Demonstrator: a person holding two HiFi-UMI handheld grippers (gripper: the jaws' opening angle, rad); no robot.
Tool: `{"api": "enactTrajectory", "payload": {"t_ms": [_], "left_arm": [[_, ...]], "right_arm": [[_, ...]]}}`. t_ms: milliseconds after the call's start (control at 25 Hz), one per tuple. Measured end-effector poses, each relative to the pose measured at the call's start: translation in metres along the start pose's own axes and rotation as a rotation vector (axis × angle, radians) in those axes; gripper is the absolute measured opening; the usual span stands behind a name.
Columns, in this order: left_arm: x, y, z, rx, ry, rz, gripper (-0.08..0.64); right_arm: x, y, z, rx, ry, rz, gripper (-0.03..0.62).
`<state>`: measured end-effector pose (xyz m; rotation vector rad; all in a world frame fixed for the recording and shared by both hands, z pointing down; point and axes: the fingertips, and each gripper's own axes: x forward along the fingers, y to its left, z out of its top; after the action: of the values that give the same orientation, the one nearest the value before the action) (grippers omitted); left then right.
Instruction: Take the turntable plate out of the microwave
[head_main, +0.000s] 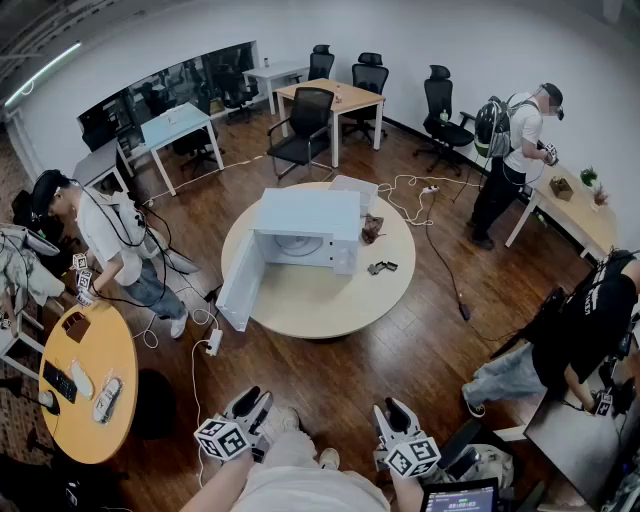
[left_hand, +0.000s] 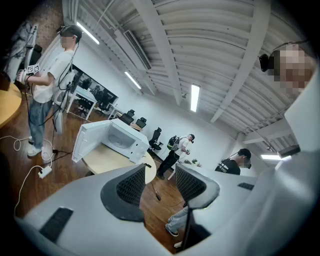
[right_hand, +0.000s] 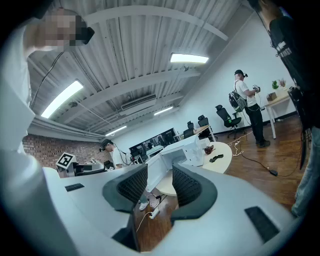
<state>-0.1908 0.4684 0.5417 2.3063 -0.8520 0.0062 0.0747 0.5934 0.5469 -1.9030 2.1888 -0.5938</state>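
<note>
Dark wood floor fills an open office in the head view, with both tools low at 6 o'clock, well apart from the work. On that side the left gripper has its jaws spread wide on nothing, and the right gripper is parted a little less, also empty. At centre stands a round table bearing the microwave. Its door is swung open toward 7 o'clock, and the turntable plate lies inside. Likely trouble: a power strip and cords lie on the floor at the table's 7 o'clock and could trip a foot. The jutting door could be knocked. The plate, probably smooth glass, could slip from two narrow jaws or catch on the cavity lip. From left to right, an orange table sits at 8 o'clock and a person at 9. Desks and black chairs are at 12. Small dark things lie on the round table's 3 o'clock side. A person with a backpack is at 2 and another person at 4.
</note>
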Motion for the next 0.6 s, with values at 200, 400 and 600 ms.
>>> {"api": "enactTrajectory", "payload": {"t_ms": [200,400,600], "left_arm": [[0.020,0.013,0.007,-0.010,0.010,0.000,0.196],[0.046,0.023,0.017,-0.020,0.022,-0.015,0.196],[0.076,0.037,0.041,-0.021,0.022,-0.032,0.196]], "right_arm": [[0.021,-0.005,0.004,-0.001,0.009,0.000,0.140],[0.044,-0.017,0.007,0.019,0.006,-0.015,0.140],[0.081,-0.022,0.020,0.020,0.000,-0.016,0.140]]}}
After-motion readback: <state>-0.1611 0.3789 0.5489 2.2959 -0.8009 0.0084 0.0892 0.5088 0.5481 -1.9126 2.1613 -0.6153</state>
